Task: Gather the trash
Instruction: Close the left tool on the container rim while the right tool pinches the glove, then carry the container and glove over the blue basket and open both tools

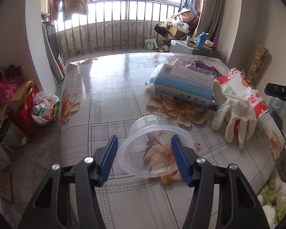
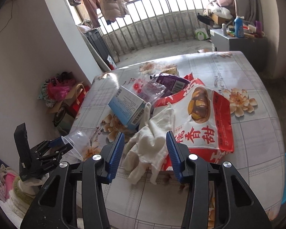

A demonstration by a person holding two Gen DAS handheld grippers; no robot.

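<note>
bare tablecloth (image 1: 108,87) left, box (image 1: 183,85) and snack bag (image 2: 204,114) crowding right

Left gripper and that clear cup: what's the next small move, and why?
Probably close a bit more. The left gripper straddles the clear plastic cup, tipped on its side, one finger outside the rim, one inside; pads look not yet pressing.
</note>
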